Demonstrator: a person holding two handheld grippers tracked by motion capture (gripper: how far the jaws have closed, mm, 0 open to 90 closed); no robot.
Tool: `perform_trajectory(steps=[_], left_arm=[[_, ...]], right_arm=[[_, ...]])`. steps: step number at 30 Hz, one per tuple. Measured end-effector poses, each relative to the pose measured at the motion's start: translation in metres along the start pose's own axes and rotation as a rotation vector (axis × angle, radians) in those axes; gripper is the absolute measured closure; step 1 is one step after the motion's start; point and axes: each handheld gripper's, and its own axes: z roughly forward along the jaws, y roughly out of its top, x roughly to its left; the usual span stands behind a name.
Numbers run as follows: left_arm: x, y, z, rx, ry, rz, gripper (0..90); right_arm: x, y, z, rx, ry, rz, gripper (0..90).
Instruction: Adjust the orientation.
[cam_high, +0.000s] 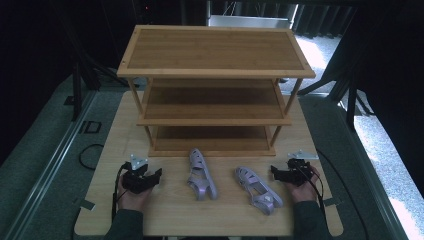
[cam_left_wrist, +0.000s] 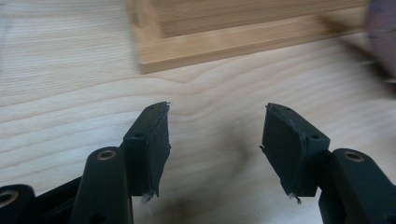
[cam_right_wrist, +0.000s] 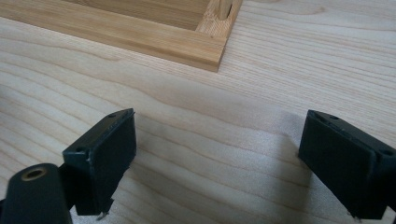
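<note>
High view showing two lilac plastic strappy sandals lying on the light wooden bench (cam_high: 100, 200), in front of a three-tier bamboo shoe rack (cam_high: 215, 75). Left sandal (cam_high: 201, 174) lying with its long axis running almost straight away from the person, toe end toward the rack's bottom shelf; right sandal (cam_high: 258, 189) lying slanted, one end near the middle of the bench, the other toward the near right.

Left gripper (cam_high: 152, 176) resting at the near left, fingers (cam_left_wrist: 152, 140) spread apart, gripping nothing, pointing toward the left sandal just to its right. Right gripper (cam_high: 276, 172) resting at the near right, fingers (cam_right_wrist: 107, 154) spread wide, empty, pointing inward toward the right sandal, near its upper end.

Left gripper view blurring a purplish edge at the far right, likely the left sandal. Right gripper view showing bare bench grain and the rack's base corner ahead.

Judging each hand nearer to its own-side sandal; likely needing a grasp across the narrow width.
</note>
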Motion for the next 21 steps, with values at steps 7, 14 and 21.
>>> perform_trajectory(steps=[7, 14, 21], left_arm=[[-0.018, 0.0, -0.009, -0.041, -0.087, 0.018, 42.4], [-0.052, -0.006, -0.023, -0.068, -0.178, 0.097, 44.4], [-0.073, -0.014, -0.028, -0.076, -0.244, 0.148, 44.4]], right_arm=[[0.0, 0.0, 0.0, 0.0, 0.0, 0.0, 10.8], [0.0, 0.0, 0.0, 0.0, 0.0, 0.0, 10.8], [0.0, 0.0, 0.0, 0.0, 0.0, 0.0, 10.8]])
